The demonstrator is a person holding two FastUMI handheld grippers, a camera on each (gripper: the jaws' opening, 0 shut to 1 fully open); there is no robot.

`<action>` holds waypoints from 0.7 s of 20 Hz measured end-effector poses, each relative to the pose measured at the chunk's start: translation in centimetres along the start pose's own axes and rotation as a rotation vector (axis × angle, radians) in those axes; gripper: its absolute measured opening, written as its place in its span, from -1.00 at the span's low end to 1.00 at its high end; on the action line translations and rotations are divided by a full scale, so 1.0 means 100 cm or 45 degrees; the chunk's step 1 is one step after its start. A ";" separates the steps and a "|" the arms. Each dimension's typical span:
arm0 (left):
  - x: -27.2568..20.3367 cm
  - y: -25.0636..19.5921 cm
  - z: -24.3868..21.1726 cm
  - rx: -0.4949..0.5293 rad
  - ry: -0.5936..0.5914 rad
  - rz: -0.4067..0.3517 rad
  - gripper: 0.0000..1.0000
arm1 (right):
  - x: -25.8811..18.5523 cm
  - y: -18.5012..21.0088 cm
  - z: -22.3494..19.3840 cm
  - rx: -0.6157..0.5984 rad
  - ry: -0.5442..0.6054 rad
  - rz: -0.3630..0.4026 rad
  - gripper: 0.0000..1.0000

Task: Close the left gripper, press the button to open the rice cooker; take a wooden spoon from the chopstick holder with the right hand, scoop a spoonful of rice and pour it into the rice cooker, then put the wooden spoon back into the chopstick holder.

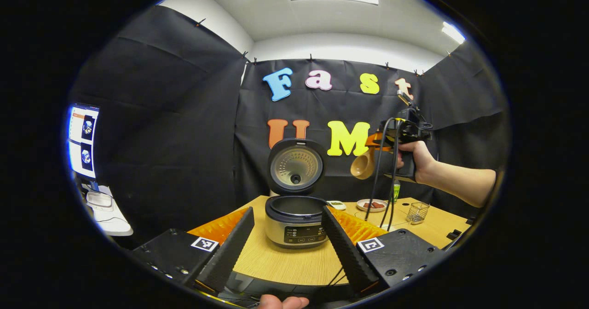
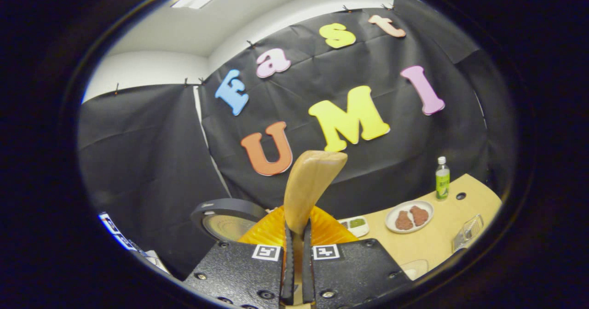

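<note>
Above the table, the right gripper is clamped on the spoon, lifted clear for scooping, while the left gripper gapes, empty, before the open cooker.

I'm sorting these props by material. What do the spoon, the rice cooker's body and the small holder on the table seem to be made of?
The spoon looks like pale wood with a smooth matte finish and a warm tan tone. The rice cooker body seems to be brushed metal, silvery with a soft sheen, under a dark rim that is probably plastic. The holder looks like clear plastic or glass; the table shows through it.
</note>
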State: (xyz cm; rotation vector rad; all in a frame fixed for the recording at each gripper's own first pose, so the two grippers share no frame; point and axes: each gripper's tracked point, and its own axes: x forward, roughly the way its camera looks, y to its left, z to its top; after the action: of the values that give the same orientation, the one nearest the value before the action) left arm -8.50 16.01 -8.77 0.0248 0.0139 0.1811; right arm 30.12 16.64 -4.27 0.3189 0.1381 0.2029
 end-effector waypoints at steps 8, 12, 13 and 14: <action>0.002 -0.005 -0.003 0.019 0.012 -0.004 0.89 | -0.052 -0.196 0.039 -0.111 -0.058 -0.392 -0.76; 0.000 0.003 -0.001 0.022 0.011 0.023 0.89 | -0.070 -0.259 0.040 -0.164 -0.058 -0.526 -0.75; 0.000 0.011 -0.001 0.029 0.009 0.045 0.88 | -0.072 -0.274 0.037 -0.171 -0.052 -0.558 -0.71; -0.001 0.017 0.001 0.030 0.007 0.061 0.88 | -0.074 -0.287 0.033 -0.176 -0.048 -0.585 -0.75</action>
State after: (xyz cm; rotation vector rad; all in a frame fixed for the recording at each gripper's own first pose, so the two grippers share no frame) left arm -8.93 17.63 -8.67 0.0481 0.0208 0.2286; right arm 28.54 -12.61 -9.70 0.1465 0.1558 -0.2477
